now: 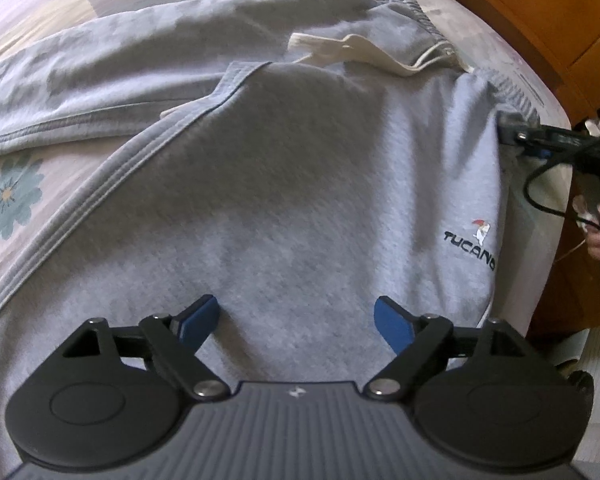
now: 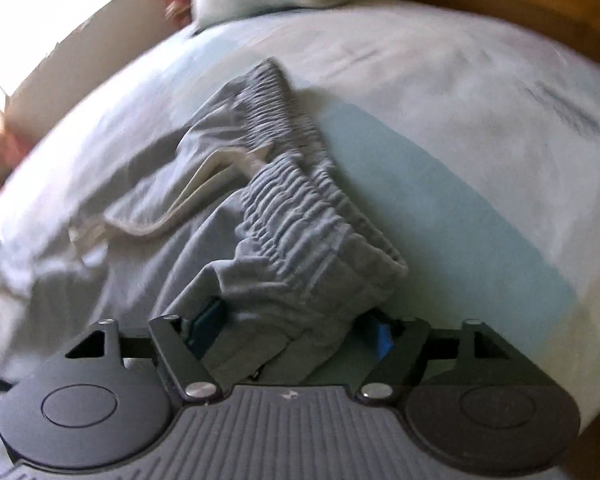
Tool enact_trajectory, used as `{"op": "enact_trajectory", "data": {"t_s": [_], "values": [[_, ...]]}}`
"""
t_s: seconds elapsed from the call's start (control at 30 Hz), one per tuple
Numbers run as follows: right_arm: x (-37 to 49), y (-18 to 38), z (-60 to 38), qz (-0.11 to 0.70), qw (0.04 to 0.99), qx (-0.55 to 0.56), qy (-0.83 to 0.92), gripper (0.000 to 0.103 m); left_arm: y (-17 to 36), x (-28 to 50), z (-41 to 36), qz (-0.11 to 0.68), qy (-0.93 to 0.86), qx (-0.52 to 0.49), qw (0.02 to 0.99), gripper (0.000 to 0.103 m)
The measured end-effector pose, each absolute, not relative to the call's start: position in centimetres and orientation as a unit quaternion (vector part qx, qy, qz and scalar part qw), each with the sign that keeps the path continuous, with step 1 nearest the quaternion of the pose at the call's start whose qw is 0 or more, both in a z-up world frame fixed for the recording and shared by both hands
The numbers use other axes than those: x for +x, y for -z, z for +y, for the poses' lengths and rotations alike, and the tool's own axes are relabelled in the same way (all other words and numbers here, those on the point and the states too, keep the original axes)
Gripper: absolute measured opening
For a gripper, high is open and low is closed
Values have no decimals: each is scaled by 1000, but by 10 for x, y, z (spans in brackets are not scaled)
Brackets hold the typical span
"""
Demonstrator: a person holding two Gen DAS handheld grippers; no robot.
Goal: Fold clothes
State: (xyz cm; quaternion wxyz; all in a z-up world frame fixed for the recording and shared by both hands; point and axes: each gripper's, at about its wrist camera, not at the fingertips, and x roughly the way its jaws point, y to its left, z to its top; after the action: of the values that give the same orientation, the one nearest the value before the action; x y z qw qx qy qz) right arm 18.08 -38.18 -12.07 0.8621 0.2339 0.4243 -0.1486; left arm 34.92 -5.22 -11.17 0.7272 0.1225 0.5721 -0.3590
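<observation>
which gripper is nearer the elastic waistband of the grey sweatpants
Right. The right gripper has the gathered elastic waistband of the grey sweatpants between its jaws; the left gripper hovers open over the leg fabric, away from it.

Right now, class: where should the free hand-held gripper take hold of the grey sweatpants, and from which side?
Grip the sweatpants at the stitched crotch-seam edge, coming from the left: it lies exposed on the bedspread, and the left hand-held gripper is open.

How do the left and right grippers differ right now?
The left gripper is open over the flat sweatpants, nothing between its fingers. The right gripper has the gathered waistband bunched between its fingers, though it is still spread wide. Both have blue pads and work the same garment.
</observation>
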Motion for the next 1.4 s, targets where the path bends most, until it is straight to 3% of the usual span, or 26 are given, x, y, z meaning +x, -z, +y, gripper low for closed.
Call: {"op": "enact_trajectory", "data": {"t_s": [0.07,0.13,0.23,0.37,0.43,0.57,0.67,0.7,0.8,1.03,1.07,1.13,1.23,1.4], "values": [[190,116,-377,441,857,221,151,69,112,347,-54,570,360,129,727,86],[193,112,-380,453,848,230,150,45,110,347,-55,571,362,129,725,86],[182,104,-384,466,838,249,140,23,107,346,-57,573,367,126,722,87],[164,89,-387,495,816,255,154,17,103,346,-60,576,374,123,717,87],[154,83,-394,502,803,270,173,10,100,345,-61,577,377,121,714,87],[142,82,-413,528,772,283,211,9,96,343,-65,578,385,121,709,87],[138,84,-413,521,768,328,177,15,95,336,-69,563,396,144,710,87],[139,85,-408,520,767,341,161,18,96,334,-70,561,398,150,710,87],[142,97,-391,520,752,385,124,45,98,332,-69,563,398,153,708,87],[130,141,-372,479,692,520,148,50,101,334,-61,572,384,136,712,87],[130,142,-372,474,687,527,160,49,103,334,-60,573,382,134,712,87],[128,143,-372,464,677,540,185,10,105,333,-61,574,380,133,713,87],[126,138,-369,463,679,532,204,9,103,331,-59,573,386,134,710,87],[120,118,-365,530,691,438,221,10,98,328,-45,562,377,165,717,87]]}}
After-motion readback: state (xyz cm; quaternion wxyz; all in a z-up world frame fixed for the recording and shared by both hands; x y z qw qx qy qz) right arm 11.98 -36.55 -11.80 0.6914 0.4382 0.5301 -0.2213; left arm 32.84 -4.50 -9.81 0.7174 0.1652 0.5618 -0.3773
